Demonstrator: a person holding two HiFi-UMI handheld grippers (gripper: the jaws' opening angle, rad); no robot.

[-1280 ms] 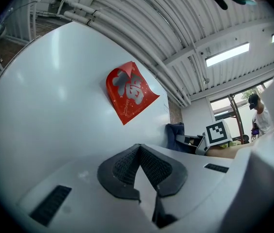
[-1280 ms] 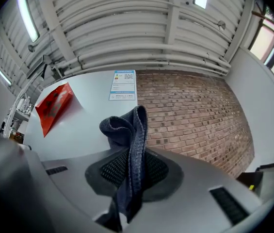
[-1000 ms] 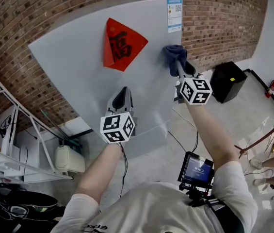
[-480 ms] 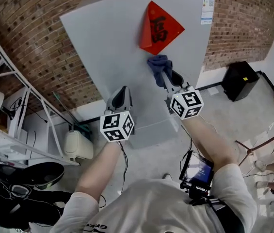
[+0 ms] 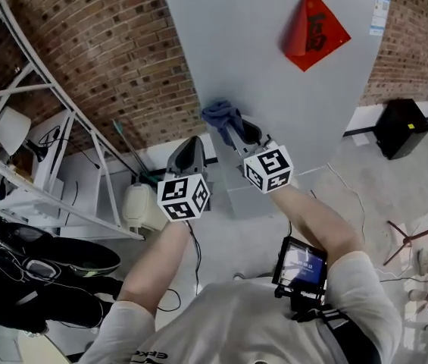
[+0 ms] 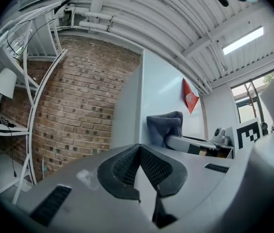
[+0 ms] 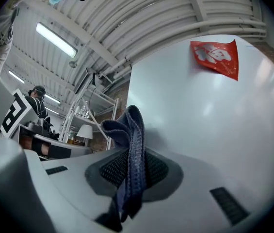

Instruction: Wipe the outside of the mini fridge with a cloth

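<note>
Wiping well here means pressing the cloth (image 5: 220,116) broadly against the fridge (image 5: 274,82), not dabbing with a corner. Our right gripper (image 5: 231,130) has its jaws clamped on the cloth, which stands up between them as a folded blue bunch. The cloth sits at the fridge's front, close to its left edge and well below the red paper (image 5: 316,30). Whether it truly touches the fridge we cannot tell. Our left gripper (image 5: 190,145) has its jaws pressed together on nothing and hangs just left of the fridge, apart from it. We judge that a good stroke calls for a steady push into the fridge, overlapping passes and a turn round its left edge, with the grip firm enough that the bunch does not slip.
</note>
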